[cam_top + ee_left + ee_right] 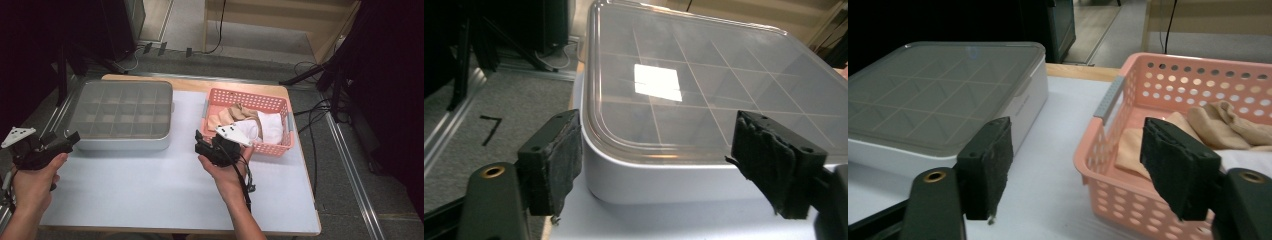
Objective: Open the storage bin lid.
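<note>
Grey rectangular plastic organiser box (122,116) with a translucent smoke-tinted lid sits on the left half of the white table (150,190), lid on. 15-odd square compartments show through the lid; all look bare. Long axis runs left-right across the table.

Left gripper (64,141) is at the box's near-left corner, just beside it, jaws pointing toward it. In the left gripper view the box corner (664,165) lies dead ahead between the 2 pads, apart from both; jaws partly open, holding nothing.

Right gripper (204,145) hovers in the gap between box and pink perforated plastic basket (250,102), which holds beige and white socks (252,125). Its jaws are also partly open, empty; in its own view the box (943,95) is left, the basket rim (1093,165) right.

Judgement: left hand is nearer the box; the lid edge seems the next target.
</note>
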